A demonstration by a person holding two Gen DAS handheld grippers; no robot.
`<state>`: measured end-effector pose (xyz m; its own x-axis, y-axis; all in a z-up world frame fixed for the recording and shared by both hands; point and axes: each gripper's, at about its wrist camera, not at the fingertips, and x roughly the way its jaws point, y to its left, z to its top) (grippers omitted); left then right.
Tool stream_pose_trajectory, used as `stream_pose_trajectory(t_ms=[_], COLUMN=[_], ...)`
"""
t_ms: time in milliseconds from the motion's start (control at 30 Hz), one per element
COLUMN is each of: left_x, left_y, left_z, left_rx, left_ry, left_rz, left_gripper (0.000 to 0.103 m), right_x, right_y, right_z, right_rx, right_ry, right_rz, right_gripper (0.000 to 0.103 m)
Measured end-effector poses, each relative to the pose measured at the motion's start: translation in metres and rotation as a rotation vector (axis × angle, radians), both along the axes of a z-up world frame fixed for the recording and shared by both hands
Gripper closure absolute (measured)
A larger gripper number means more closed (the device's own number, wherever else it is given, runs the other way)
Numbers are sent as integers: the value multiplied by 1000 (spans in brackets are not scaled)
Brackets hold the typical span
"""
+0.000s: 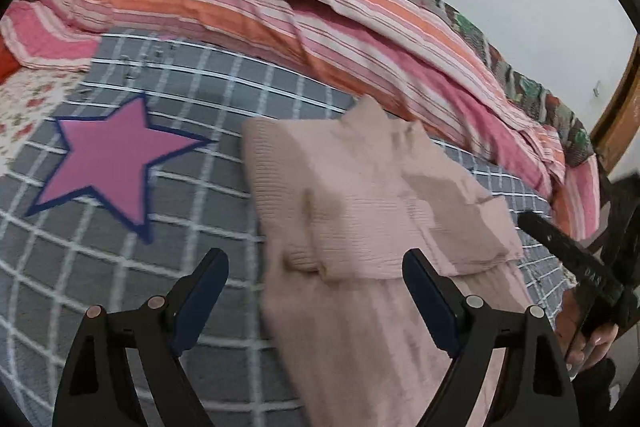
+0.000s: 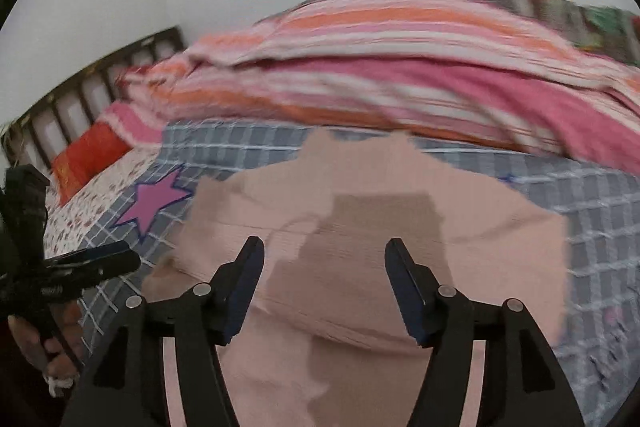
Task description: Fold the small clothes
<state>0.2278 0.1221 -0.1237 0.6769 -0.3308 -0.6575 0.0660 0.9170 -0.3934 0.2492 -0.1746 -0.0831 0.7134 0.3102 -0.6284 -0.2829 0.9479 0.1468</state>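
Observation:
A pale pink ribbed knit garment (image 1: 360, 203) lies partly folded on a grey checked bedspread (image 1: 120, 267), with one flap laid over its middle. My left gripper (image 1: 316, 259) hovers open above the garment's near left part, nothing between its fingers. In the right wrist view the same garment (image 2: 360, 195) fills the centre, blurred. My right gripper (image 2: 324, 245) hangs open over it, and its pads press on nothing. Each gripper also shows in the other's view: the right gripper (image 1: 580, 267) at the right edge, the left gripper (image 2: 100, 263) at the left edge, held by a hand (image 2: 52, 343).
A pink star (image 1: 112, 163) is printed on the bedspread left of the garment. A rumpled pink and orange striped quilt (image 1: 280, 27) is heaped along the far side against a pale wall. A floral sheet (image 2: 76, 211), a red cushion (image 2: 88, 155) and a dark slatted headboard (image 2: 80, 83) lie at the left.

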Motion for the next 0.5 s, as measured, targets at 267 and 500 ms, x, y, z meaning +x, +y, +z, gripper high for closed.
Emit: stream_pose_trajectory(t_ms=[267, 500], left_x=[30, 54], left_y=[-27, -35], left_z=[-18, -26], left_rx=[7, 87], left_ry=[47, 76], left_rz=[-13, 0], left_gripper=[34, 48], right_x=[-30, -34], right_y=[-97, -114], right_z=[-24, -46], right_rx=[-34, -24], right_ry=[37, 47], right_rz=[-216, -250], right_gripper=[41, 41])
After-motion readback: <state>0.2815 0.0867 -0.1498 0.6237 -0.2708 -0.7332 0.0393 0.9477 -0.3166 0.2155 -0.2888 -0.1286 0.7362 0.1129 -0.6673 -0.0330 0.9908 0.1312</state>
